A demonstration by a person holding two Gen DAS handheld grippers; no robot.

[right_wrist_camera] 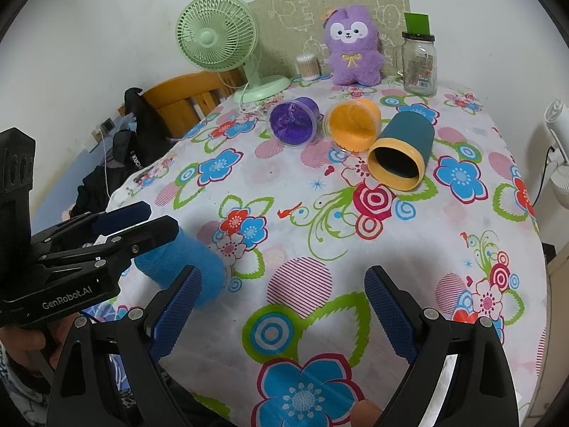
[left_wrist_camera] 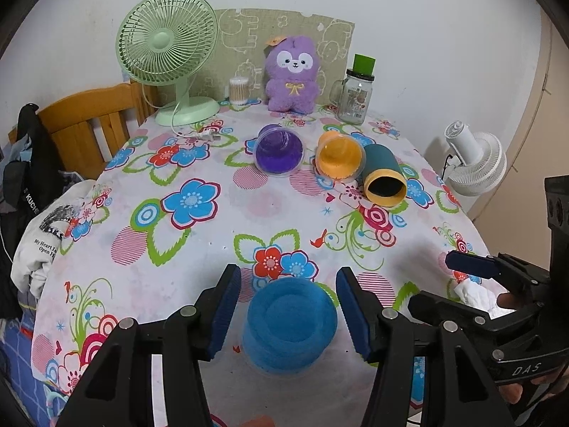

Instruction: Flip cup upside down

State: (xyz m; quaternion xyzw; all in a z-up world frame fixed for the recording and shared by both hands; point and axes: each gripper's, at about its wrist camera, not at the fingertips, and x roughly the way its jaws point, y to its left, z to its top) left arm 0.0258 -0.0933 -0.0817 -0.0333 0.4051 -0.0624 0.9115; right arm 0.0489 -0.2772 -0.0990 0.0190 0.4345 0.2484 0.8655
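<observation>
A blue cup (left_wrist_camera: 290,323) stands upside down on the flowered tablecloth, base up, between the fingers of my left gripper (left_wrist_camera: 288,311). The jaws are open and stand apart from the cup on both sides. The cup also shows in the right wrist view (right_wrist_camera: 185,263), partly behind the left gripper (right_wrist_camera: 142,222). My right gripper (right_wrist_camera: 281,313) is open and empty over the cloth, right of the blue cup. Three more cups lie on their sides further back: purple (left_wrist_camera: 279,149), orange (left_wrist_camera: 339,158), and teal with a yellow rim (left_wrist_camera: 384,176).
At the back stand a green fan (left_wrist_camera: 169,57), a purple plush toy (left_wrist_camera: 291,74), a glass jar (left_wrist_camera: 354,96) and a cotton swab tub (left_wrist_camera: 239,91). A wooden chair (left_wrist_camera: 85,121) with clothes is at the left. A white fan (left_wrist_camera: 474,160) is off the right edge.
</observation>
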